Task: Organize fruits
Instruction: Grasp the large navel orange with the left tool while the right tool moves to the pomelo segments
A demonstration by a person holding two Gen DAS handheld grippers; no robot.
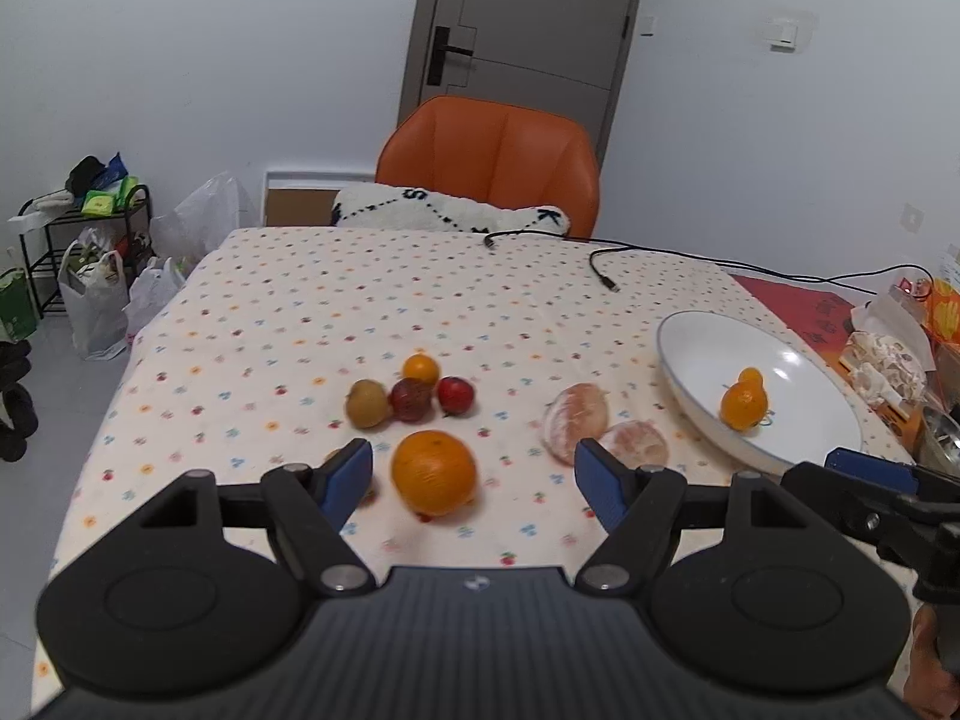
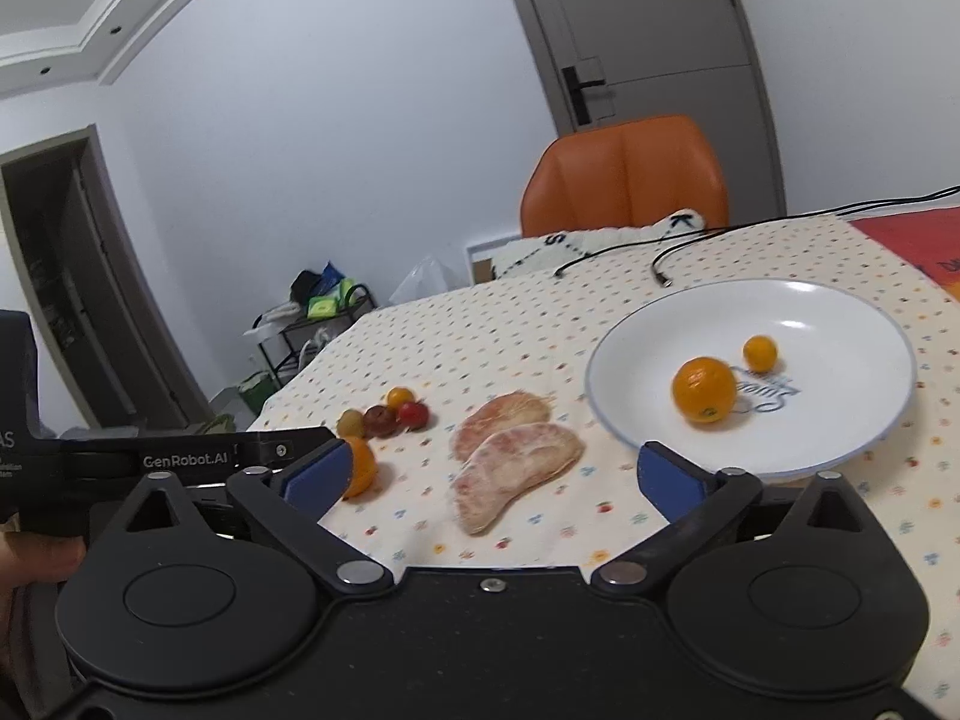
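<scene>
Jaws apart on left gripper point(image 1: 471, 480), large orange point(image 1: 433, 471) between its fingertips; right gripper point(image 2: 495, 468) likewise apart, empty. Risk: off-centre closure rolls orange away.

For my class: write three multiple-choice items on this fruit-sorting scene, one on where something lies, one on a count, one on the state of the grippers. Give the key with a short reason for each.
1. Where do the two peeled pomelo segments lie?
A. On the white plate
B. On the tablecloth, between the plate and the cluster of small fruits
C. On the orange chair

2. How many fruits are on the white plate?
A. None
B. Two
C. Five

3. What state are the left gripper and right gripper in?
A. Both open and holding nothing
B. Both shut on fruit
C. Left shut on the large orange

Key:
1 B: both segments rest on the tablecloth, left of the plate's rim.
2 B: a mandarin and a smaller orange fruit sit on it.
3 A: the blue pads stand wide apart; the large orange lies on the cloth, ungripped.
</scene>
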